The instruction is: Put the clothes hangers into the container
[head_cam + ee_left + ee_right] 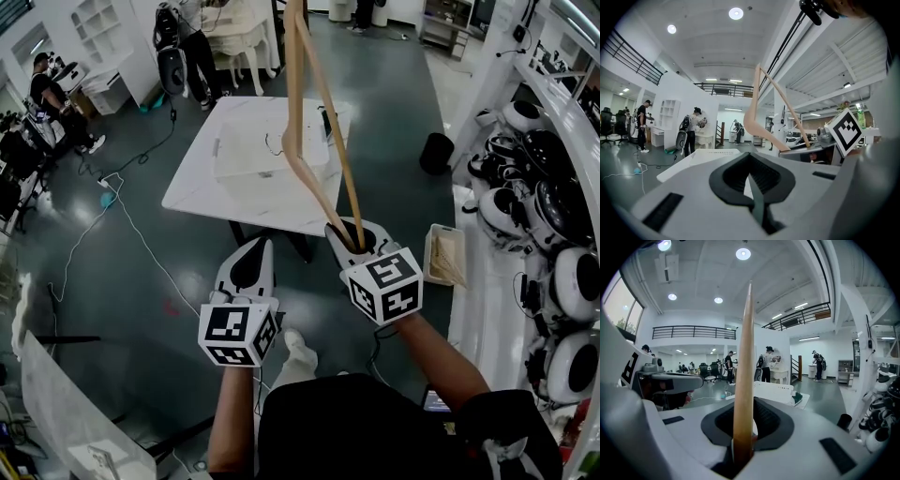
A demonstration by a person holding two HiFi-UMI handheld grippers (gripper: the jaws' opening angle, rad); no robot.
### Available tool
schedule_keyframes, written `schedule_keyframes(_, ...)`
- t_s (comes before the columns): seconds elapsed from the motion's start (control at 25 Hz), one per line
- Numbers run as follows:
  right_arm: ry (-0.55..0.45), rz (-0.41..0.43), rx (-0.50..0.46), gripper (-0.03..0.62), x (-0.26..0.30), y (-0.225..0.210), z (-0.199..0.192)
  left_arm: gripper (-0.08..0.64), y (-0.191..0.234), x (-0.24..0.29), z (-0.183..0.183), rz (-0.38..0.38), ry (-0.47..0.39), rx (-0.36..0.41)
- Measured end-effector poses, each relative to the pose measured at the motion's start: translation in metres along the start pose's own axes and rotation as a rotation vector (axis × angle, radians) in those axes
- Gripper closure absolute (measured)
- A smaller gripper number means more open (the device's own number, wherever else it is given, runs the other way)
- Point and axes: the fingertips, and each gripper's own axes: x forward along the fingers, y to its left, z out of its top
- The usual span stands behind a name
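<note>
My right gripper (pixel 355 236) is shut on the lower end of a wooden clothes hanger (pixel 302 103), which stands upright, high above the white table (pixel 192 195). Seen in the right gripper view, the hanger (pixel 743 376) rises edge-on from between the jaws of the right gripper (pixel 742 456). A clear container (pixel 270 155) sits on the table, ahead of and below the hanger. My left gripper (pixel 251 249) hovers beside the right one, shut with nothing in it. From the left gripper (pixel 751 174), the hanger (pixel 751 121) shows to the right.
A white shelf (pixel 487 309) runs along the right with round white and black devices. On it lies a small tray (pixel 442 256) of wooden pieces. A black bin (pixel 437 153) stands on the floor right of the table. Cables (pixel 122 211) trail over the floor at left. People stand at the back.
</note>
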Motion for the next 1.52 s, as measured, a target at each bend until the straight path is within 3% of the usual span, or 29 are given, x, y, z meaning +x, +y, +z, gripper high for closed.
schedule_keyframes(1.16, 0.069, -0.05, 0.012, 0.531, 0.166, -0.009, 0.048, 0.555, 0.142, 0.094, 0.023, -0.068, 0.021, -0.04)
schedule_keyframes(1.52, 0.096, -0.06, -0.004, 0.53, 0.195, -0.009, 0.05, 0.557, 0.166, 0.11, 0.02, -0.095, 0.022, -0.05)
